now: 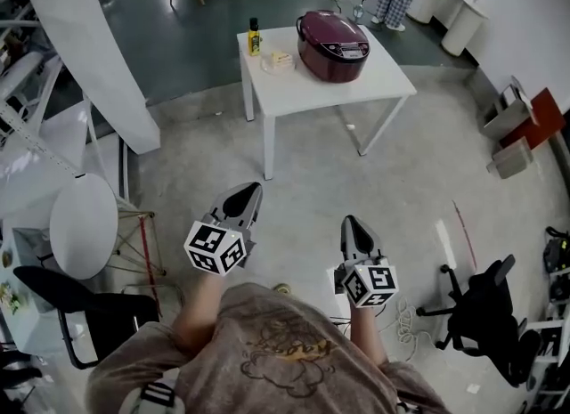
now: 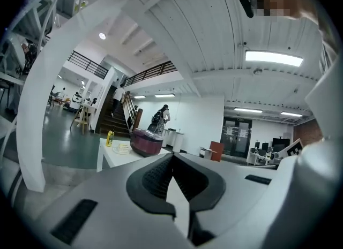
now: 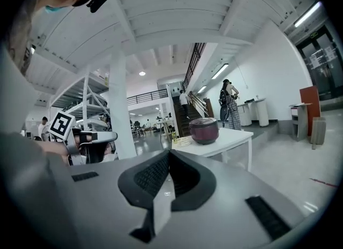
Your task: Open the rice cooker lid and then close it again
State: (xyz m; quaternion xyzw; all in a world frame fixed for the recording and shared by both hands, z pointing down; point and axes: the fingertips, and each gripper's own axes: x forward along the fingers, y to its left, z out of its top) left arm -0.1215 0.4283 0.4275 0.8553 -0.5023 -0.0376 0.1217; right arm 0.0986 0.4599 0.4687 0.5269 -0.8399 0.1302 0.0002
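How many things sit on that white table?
3: a maroon round rice cooker at right, a small yellow bottle at left, a pale shallow dish between them; the cooker may hide more.

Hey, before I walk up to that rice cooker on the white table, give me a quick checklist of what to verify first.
1. Rice cooker lid down: ok.
2. Cooker within reach of the grippers: not ok, the table stands well ahead.
3. Left gripper shut and empty: ok.
4. Right gripper shut and empty: ok.
5. Yellow bottle apart from the cooker: ok.
6. Lid release spot: cannot tell, too small.
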